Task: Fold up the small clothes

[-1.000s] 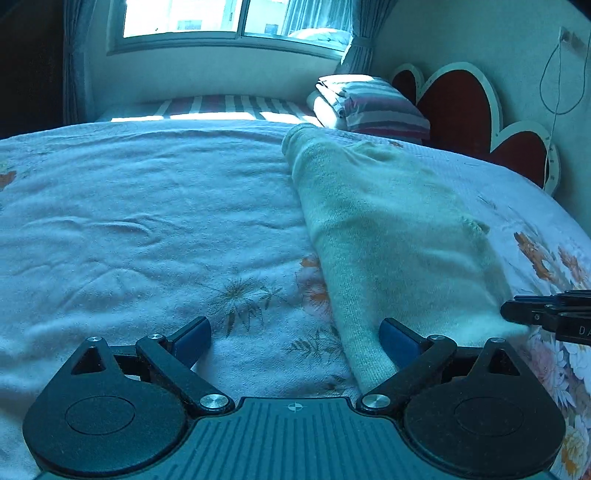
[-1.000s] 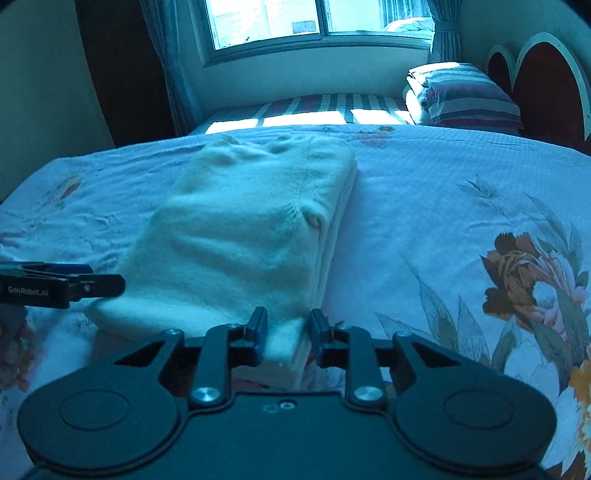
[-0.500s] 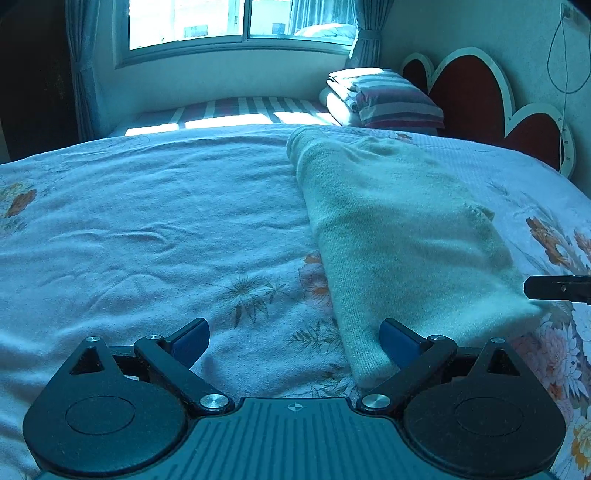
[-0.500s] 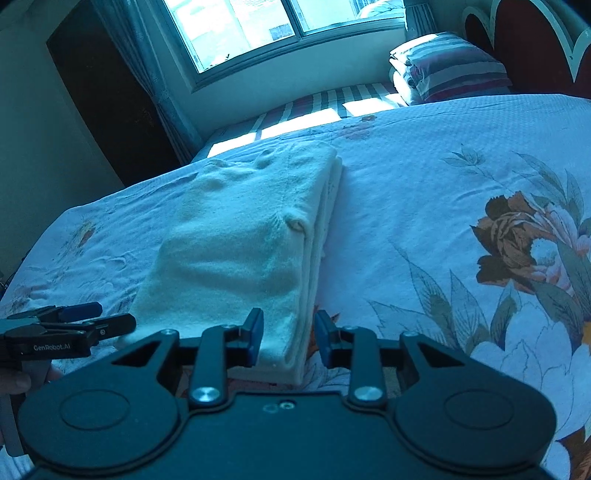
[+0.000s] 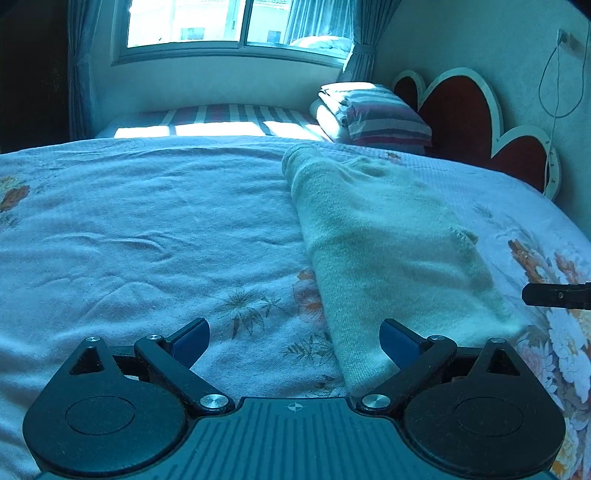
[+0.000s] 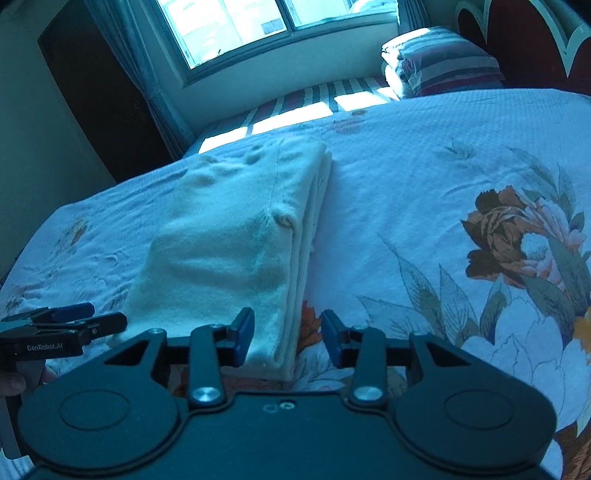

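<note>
A pale cream knitted garment (image 5: 388, 251) lies folded into a long strip on the floral bedspread (image 5: 147, 229). It also shows in the right wrist view (image 6: 229, 243). My left gripper (image 5: 293, 341) is open wide and empty, with its right finger at the garment's near left edge. My right gripper (image 6: 288, 338) is open and empty, its fingers either side of the garment's near right corner. Its tip shows at the right edge of the left wrist view (image 5: 554, 295). The left gripper shows at the left of the right wrist view (image 6: 62, 325).
A stack of striped folded bedding (image 5: 373, 118) sits at the head of the bed by the red heart-shaped headboard (image 5: 465, 110). A window (image 5: 229, 26) is behind, and a dark doorway (image 6: 99, 96) stands at the left.
My right gripper has opened from nearly shut and let go of the garment's corner. It has tilted and drawn back a little. My left gripper has stayed open and lifted slightly.
</note>
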The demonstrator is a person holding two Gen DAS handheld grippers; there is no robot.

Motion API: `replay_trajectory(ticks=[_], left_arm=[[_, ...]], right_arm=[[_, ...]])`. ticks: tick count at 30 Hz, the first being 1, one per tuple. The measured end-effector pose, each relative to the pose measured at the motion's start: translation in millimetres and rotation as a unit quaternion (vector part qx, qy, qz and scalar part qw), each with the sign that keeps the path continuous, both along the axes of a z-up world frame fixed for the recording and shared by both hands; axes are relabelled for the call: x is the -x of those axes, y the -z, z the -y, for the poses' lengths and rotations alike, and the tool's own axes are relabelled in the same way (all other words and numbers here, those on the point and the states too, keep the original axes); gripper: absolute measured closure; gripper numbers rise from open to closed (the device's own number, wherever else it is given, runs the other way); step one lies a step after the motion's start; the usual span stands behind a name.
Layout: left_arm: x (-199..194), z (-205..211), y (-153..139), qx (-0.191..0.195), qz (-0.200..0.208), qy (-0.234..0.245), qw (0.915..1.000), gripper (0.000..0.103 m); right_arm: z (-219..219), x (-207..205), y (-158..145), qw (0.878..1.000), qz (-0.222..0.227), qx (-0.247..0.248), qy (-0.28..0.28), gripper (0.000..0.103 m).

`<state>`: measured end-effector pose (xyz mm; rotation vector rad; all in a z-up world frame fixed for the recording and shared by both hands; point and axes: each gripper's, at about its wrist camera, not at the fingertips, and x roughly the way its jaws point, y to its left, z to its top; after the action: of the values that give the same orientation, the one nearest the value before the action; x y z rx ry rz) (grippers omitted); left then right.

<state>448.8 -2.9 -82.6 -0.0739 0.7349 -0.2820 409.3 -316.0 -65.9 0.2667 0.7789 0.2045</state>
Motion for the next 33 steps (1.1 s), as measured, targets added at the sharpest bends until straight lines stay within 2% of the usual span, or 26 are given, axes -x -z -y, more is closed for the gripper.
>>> replay_trajectory(ticks=[1,2,3,7,10,14,17,18,19,20,22,24,27,29,31,33], left_arm=[[-1,-5,-2,0.006,0.001,0.004,1.0000,0.005],[-2,-11,-5,0.015,0.001,0.008,0.9999,0.005],[-4,-17,-7,0.026,0.000,0.010,0.9996,0.006],[-18,-37,-15,0.079,-0.007,0.009,0.9968,0.006],[-41,-35,-14,0.105,-0.020,0.031,0.9938,0.006],[-70,-28,-3,0.163,-0.053,0.038,0.9844,0.006],[-88,-21,5,0.169,-0.066,0.046,0.9824,0.006],[-93,-19,9,0.173,-0.073,0.053,0.9808,0.012],[-100,-17,14,0.181,-0.087,0.058,0.9779,0.024],[-106,-17,19,0.190,-0.104,0.062,0.9744,0.027],[-119,-17,30,0.208,-0.135,0.075,0.9659,0.027],[-129,-17,37,0.223,-0.143,0.090,0.9601,0.027],[-146,-22,44,0.259,-0.162,0.101,0.9468,0.027],[-156,-23,49,0.277,-0.171,0.116,0.9383,0.027],[-162,-21,53,0.283,-0.171,0.133,0.9344,0.027],[-167,-16,54,0.280,-0.164,0.148,0.9342,0.028]], right_arm=[[4,4,-5,1.000,0.005,-0.011,0.009,0.045],[8,7,-9,0.999,0.007,-0.028,0.017,0.044],[11,11,-13,0.999,0.011,-0.039,0.023,0.044],[11,20,-23,0.998,0.022,-0.034,0.056,0.046],[6,21,-29,0.997,0.028,-0.037,0.065,0.046],[3,-2,-25,0.996,0.020,-0.052,0.068,0.046],[8,-24,-16,0.995,-0.001,-0.073,0.066,0.046],[9,-31,-14,0.995,-0.004,-0.075,0.063,0.046],[10,-37,-11,0.995,-0.008,-0.079,0.058,0.046],[13,-45,-6,0.994,-0.013,-0.091,0.051,0.046],[19,-59,3,0.992,-0.024,-0.121,0.036,0.044],[30,-74,15,0.986,-0.041,-0.158,0.024,0.043],[46,-92,34,0.975,-0.065,-0.211,0.005,0.037],[55,-103,47,0.969,-0.081,-0.235,-0.011,0.038],[58,-109,54,0.961,-0.081,-0.260,-0.036,0.039],[59,-116,57,0.957,-0.081,-0.272,-0.057,0.043]])
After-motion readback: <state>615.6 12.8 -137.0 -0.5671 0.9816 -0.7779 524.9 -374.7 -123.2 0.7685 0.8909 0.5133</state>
